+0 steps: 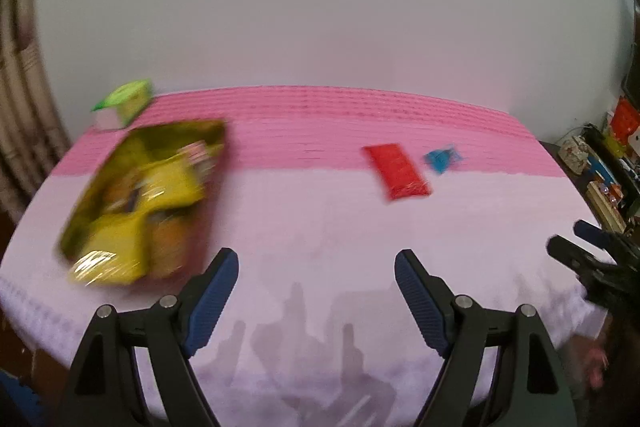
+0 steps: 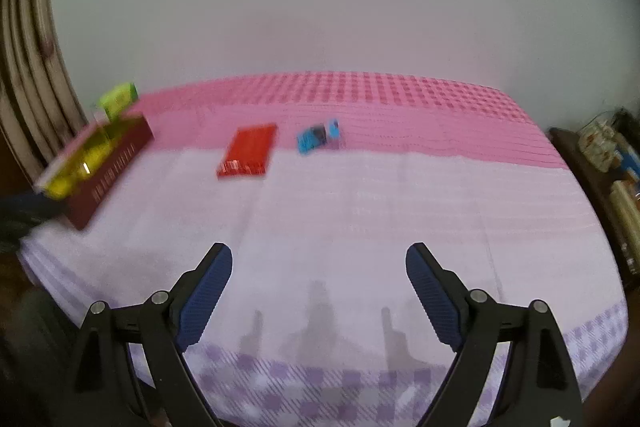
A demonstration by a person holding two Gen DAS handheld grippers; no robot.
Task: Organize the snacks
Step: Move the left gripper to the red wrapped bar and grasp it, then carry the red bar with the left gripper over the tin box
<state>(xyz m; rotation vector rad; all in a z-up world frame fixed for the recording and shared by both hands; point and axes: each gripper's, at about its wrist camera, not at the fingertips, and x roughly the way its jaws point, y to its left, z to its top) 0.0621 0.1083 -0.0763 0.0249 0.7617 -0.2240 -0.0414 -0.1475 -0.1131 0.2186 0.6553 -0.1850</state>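
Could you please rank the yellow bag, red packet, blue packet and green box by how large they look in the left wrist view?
1. Yellow bag, though it is nearest.
2. Red packet.
3. Green box and blue packet: they look alike through the blur, so unranked.

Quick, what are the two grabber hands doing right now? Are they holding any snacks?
Left gripper: open, holding nothing, just tablecloth between its fingers.
Right gripper: open, holding nothing.

Home room, checked tablecloth (image 2: 400, 187), curtain (image 2: 28, 67), cluttered shelf (image 1: 608, 163)
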